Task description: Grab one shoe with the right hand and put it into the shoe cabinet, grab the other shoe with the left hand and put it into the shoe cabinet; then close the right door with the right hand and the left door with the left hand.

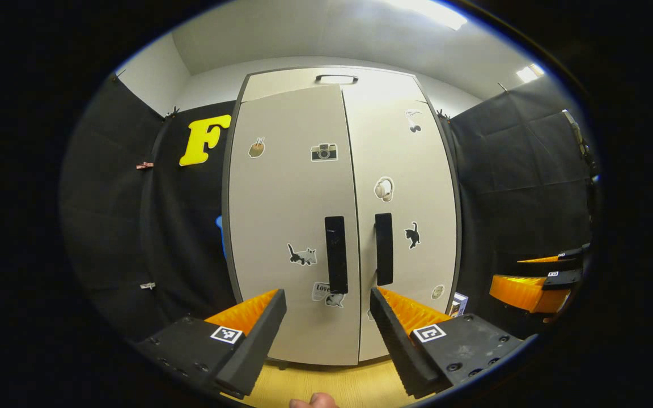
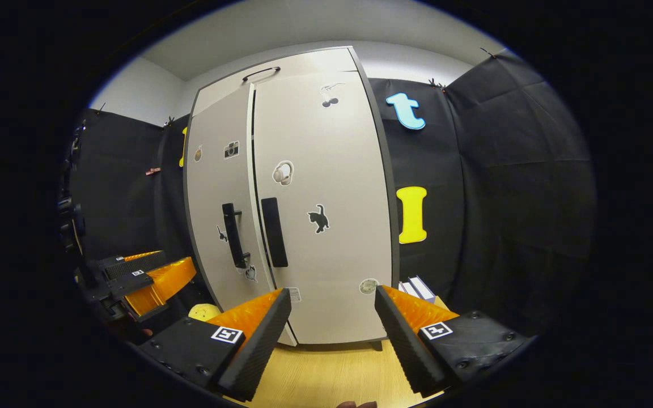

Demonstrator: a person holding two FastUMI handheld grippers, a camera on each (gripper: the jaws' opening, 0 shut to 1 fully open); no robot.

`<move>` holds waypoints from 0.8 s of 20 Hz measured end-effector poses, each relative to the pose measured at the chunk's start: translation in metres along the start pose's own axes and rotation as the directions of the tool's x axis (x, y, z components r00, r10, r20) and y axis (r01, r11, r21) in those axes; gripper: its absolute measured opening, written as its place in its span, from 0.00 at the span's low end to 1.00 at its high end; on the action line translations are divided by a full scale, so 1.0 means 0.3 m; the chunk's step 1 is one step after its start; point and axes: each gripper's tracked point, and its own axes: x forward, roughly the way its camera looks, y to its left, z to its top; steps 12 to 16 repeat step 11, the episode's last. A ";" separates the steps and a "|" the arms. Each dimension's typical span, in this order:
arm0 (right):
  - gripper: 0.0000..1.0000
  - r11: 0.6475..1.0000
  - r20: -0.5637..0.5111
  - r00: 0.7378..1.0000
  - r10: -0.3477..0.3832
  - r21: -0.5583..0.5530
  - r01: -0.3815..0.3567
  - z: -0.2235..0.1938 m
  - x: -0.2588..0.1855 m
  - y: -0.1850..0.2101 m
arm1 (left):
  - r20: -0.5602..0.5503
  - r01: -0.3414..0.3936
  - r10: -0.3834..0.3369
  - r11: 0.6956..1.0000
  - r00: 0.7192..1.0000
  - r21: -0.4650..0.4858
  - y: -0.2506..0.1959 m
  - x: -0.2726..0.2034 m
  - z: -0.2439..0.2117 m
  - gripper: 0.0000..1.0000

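**Both cabinet doors shut, two grippers held back with fingers spread**

Nearest in the left gripper view, the left gripper (image 1: 327,334) has its two fingers spread wide with nothing between them, held above a pale wooden floor (image 1: 326,385); a fingertip of the person's hand (image 1: 312,401) pokes in at the bottom edge. In the right gripper view the right gripper (image 2: 332,334) is likewise wide apart and empty, over the same wood. Each camera also catches the other gripper off to the side, lower down and clear of the cabinet.

Just past the fingers stands the shoe cabinet (image 1: 343,226), tall and pale grey. Its two doors, the left door (image 1: 287,226) and the right door (image 1: 411,226), meet along a thin centre seam and both lie flush. No shoe is visible outside; whatever is inside is hidden behind the doors. Two black vertical handles (image 1: 336,254) sit side by side at the seam, one per door. A single dark loop handle (image 1: 336,79) sits on the cabinet's top.

The doors carry small stickers: I count a camera (image 1: 323,152), headphones (image 1: 384,188) and two cats among them; some near the bottom are too small to make out.

Beside the cabinet's right foot lean a couple of small boxes (image 2: 417,289). At its left foot sits one small yellow rounded object (image 2: 204,311), too blurred to identify.
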 end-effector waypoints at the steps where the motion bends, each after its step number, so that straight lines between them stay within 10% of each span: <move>1: 1.00 1.000 -0.001 1.000 -0.001 0.002 0.001 -0.001 -0.001 0.000 | 0.000 -0.002 0.002 1.000 1.000 0.001 0.000 -0.001 0.000 0.93; 16: 0.98 1.000 -0.002 1.000 -0.003 0.003 0.003 -0.008 0.000 0.004 | -0.002 0.002 -0.002 1.000 1.000 0.017 -0.007 0.014 0.002 0.93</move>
